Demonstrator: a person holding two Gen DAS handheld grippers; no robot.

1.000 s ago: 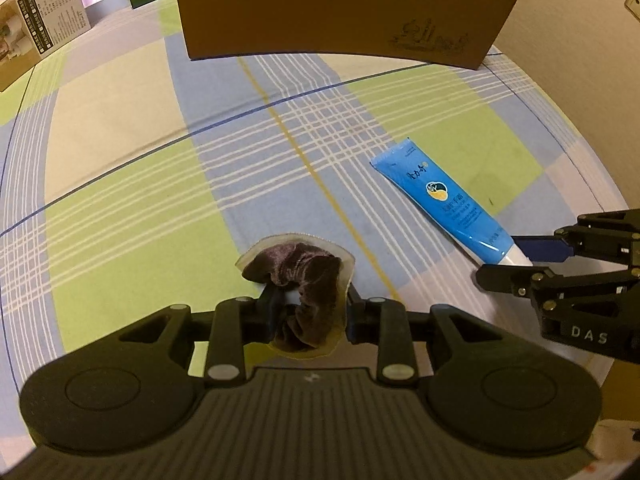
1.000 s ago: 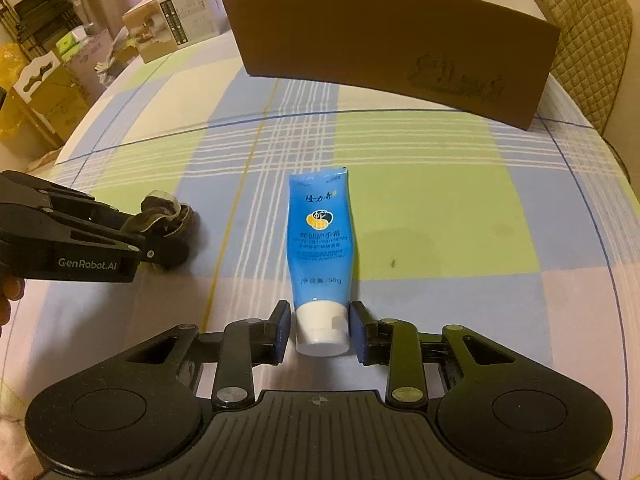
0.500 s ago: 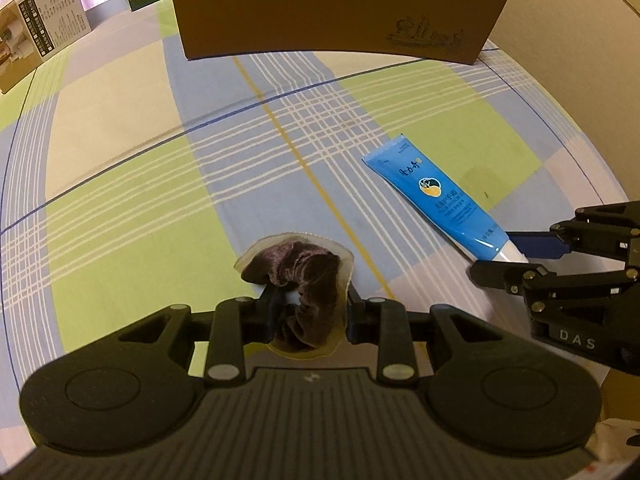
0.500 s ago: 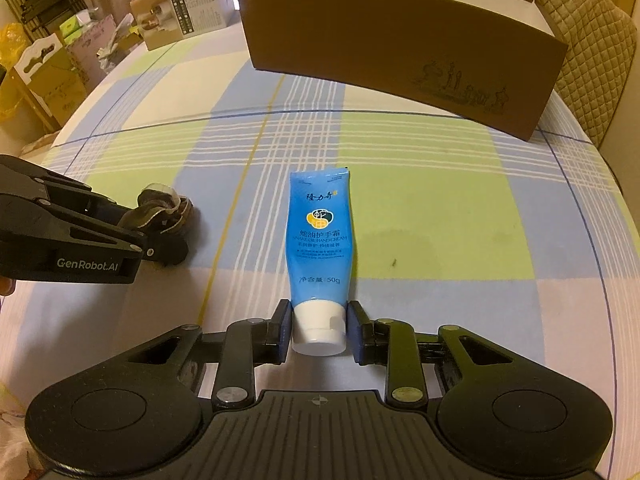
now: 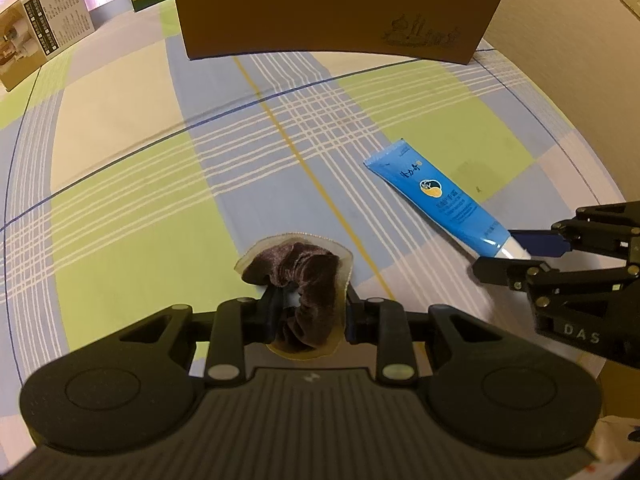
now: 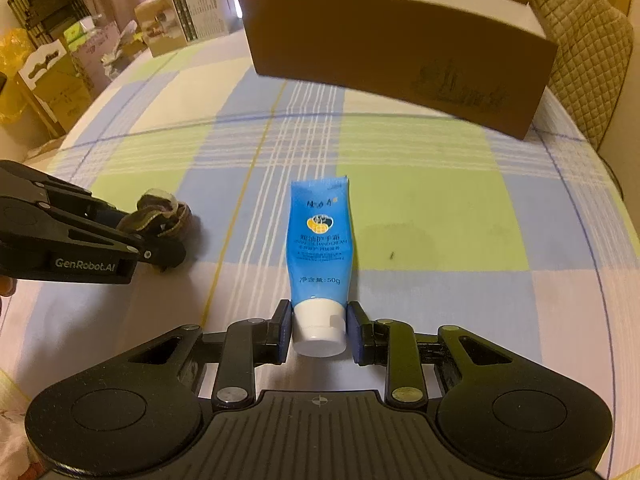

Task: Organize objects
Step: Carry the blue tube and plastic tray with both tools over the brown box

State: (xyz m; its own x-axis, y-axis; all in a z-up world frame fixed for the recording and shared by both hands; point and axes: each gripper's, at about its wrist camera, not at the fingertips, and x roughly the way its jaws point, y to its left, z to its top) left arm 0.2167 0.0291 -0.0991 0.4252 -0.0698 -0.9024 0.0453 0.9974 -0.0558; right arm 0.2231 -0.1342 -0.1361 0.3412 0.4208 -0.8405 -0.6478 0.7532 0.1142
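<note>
A brown cardboard box (image 6: pixel 400 60) stands at the far side of the plaid tabletop (image 5: pixel 140 200). The right tool (image 6: pixel 319 330) grips the white cap of a blue hand cream tube (image 6: pixel 319 240). The left tool (image 5: pixel 308 308) is clamped on a dark velvet scrunchie (image 5: pixel 300 276).

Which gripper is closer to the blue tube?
Right. The right gripper clamps the blue hand cream tube at its white cap; the left gripper sits apart, holding the brown velvet scrunchie.
</note>
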